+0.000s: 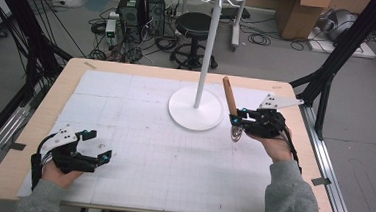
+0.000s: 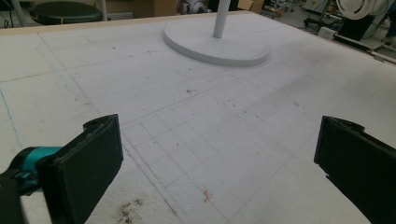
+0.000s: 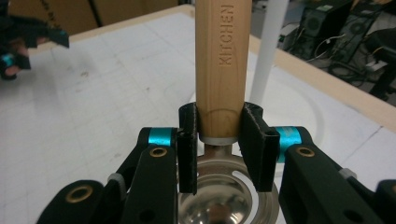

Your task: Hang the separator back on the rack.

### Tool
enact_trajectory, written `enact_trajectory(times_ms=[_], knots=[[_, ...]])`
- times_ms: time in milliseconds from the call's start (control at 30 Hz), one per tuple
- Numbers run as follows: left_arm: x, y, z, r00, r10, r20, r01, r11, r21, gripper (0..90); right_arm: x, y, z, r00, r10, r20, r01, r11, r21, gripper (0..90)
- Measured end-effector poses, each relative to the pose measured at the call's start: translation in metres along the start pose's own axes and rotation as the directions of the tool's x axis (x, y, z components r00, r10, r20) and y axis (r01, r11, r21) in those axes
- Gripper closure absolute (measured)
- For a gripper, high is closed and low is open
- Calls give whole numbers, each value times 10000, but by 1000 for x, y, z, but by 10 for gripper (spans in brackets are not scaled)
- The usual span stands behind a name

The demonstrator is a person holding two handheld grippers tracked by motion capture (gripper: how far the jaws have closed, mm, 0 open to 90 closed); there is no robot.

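The high view looked forward and down from above the near edge of the table [image 1: 34, 125], taking in its whole top and the cluttered floor beyond. The left gripper view sat low over the white mat [image 2: 196, 116], close to the surface, facing across it toward the white stand [image 2: 215, 44]. The right gripper view was nearer still to its subject, looking up along a wooden handle [image 3: 220, 65] gripped between its jaws. All three shared the mat and the stand [image 1: 196, 109]; the pole [image 3: 267, 60] stood behind the handle.
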State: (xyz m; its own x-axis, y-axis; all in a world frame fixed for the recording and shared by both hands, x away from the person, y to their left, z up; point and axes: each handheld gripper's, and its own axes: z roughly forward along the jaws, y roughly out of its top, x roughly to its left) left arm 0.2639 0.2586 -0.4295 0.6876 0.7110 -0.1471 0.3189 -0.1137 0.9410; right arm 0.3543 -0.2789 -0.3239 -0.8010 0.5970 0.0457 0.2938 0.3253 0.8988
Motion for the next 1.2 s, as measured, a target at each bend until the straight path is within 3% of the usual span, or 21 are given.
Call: enact_trajectory(times_ms=[267,733,1200], knots=[[0,0,0,10000,-37,9,37,10000,29,18,-3,7,-8,9987,301,403,-274,9974,-660,696],[0,0,0,10000,-26,1,26,10000,8,18,3,32,-14,9969,329,714,-211,9870,-1593,695],[1,1,-1,10000,-42,20,42,10000,-86,17,9,59,-10,9945,316,999,-105,9787,-2051,695]])
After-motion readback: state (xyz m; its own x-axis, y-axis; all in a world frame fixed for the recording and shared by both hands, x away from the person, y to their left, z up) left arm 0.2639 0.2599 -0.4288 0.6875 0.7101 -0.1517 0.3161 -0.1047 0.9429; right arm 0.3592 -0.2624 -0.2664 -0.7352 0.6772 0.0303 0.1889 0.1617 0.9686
